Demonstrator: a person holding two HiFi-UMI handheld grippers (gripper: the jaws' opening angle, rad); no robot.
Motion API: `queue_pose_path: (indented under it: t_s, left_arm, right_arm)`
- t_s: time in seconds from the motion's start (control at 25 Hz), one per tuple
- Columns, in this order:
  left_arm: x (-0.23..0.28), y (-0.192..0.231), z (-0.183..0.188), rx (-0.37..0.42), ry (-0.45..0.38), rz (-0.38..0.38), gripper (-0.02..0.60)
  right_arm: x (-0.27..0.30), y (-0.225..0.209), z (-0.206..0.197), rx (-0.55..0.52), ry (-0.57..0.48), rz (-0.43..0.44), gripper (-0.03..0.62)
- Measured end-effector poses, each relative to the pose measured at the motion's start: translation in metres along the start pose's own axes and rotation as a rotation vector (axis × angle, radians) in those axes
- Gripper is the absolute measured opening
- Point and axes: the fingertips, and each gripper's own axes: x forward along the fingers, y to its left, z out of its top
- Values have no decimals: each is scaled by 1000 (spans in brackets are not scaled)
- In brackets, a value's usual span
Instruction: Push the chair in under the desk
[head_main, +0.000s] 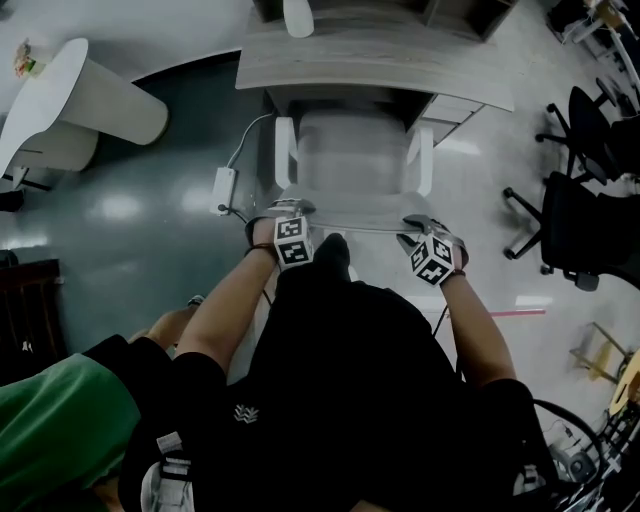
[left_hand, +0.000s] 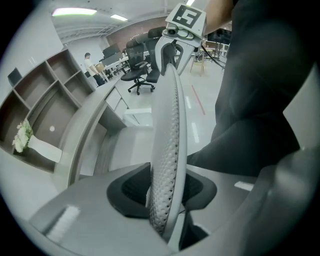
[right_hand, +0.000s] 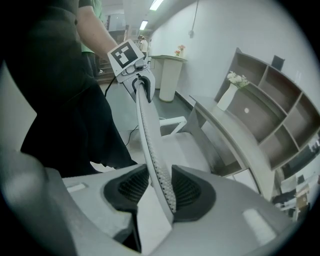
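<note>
Head view takes in one pale chair, one grey bench and two hand-held grippers, with two black office chairs standing well apart at the right and one white pedestal stand at the left. The chair has two white armrests. Its seat faces the bench, with the front of the seat at the bench's front edge and the armrests out in front of that edge. A drawer unit sits under the bench just to the right of the chair, and a white power adapter with its cable lies on the floor just to the left, so the gap the chair sits in is narrow on both sides, while the floor farther left lies open. The left hand-held gripper and the right hand-held gripper sit at the two ends of the top edge of the backrest, the side nearest the person. In the left and right gripper views, the perforated rim of the backrest runs between the dark pads of each hand-held gripper, and both are clamped on it.
</note>
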Motion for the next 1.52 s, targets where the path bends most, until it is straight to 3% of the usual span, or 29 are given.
queue_pose_path:
  t_s: [0.88, 1.12, 1.52]
  left_arm:
    - [16, 95, -4, 23, -3, -41, 118]
    - [17, 92, -9, 57, 23, -60, 86]
    - [16, 81, -4, 27, 23, -98, 86]
  right_arm:
    - [27, -92, 24, -9, 21, 22, 144]
    - [30, -91, 26, -21, 32, 14, 143]
    - [28, -88, 21, -30, 59, 23, 143]
